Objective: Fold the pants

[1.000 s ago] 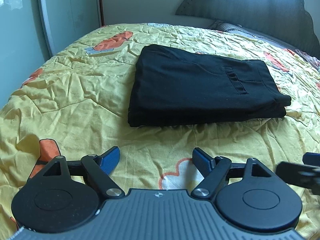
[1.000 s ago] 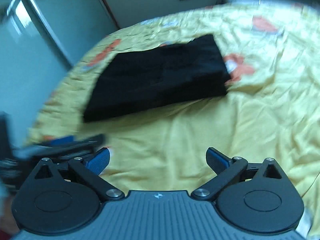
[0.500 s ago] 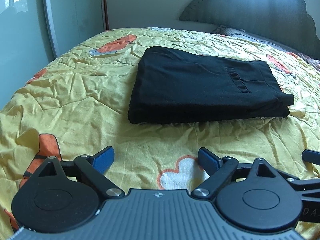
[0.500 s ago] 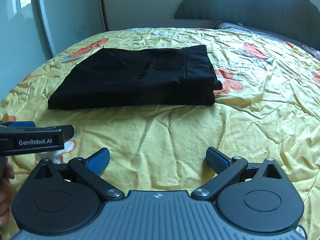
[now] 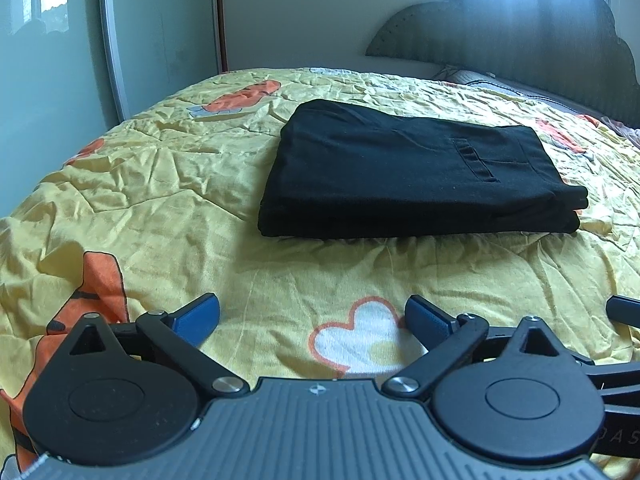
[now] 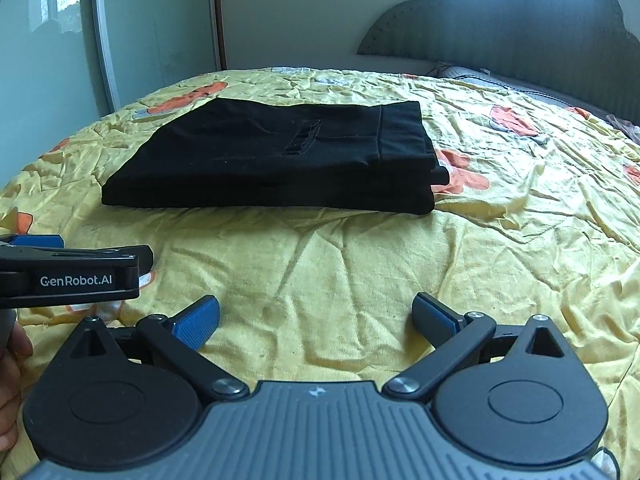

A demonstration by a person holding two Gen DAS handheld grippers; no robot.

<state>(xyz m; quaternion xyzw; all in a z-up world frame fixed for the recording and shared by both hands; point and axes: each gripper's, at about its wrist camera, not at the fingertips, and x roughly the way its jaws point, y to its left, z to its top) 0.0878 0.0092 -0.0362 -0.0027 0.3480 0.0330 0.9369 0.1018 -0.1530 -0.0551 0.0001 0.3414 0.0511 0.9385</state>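
One pair of black pants (image 5: 408, 184) folded on my bedspread (image 5: 160, 184), underlayers hidden, my left gripper (image 5: 312, 316) and right gripper (image 6: 316, 316) both spread wide, holding nothing.

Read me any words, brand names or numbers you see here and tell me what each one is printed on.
"GenRobot.AI": white print on the black side of the left gripper, seen in the right wrist view.
"AS": partial white letters on the right gripper body at the left wrist view's right edge, cut off by the frame.
Nothing readable on the black pants or the yellow bedspread.
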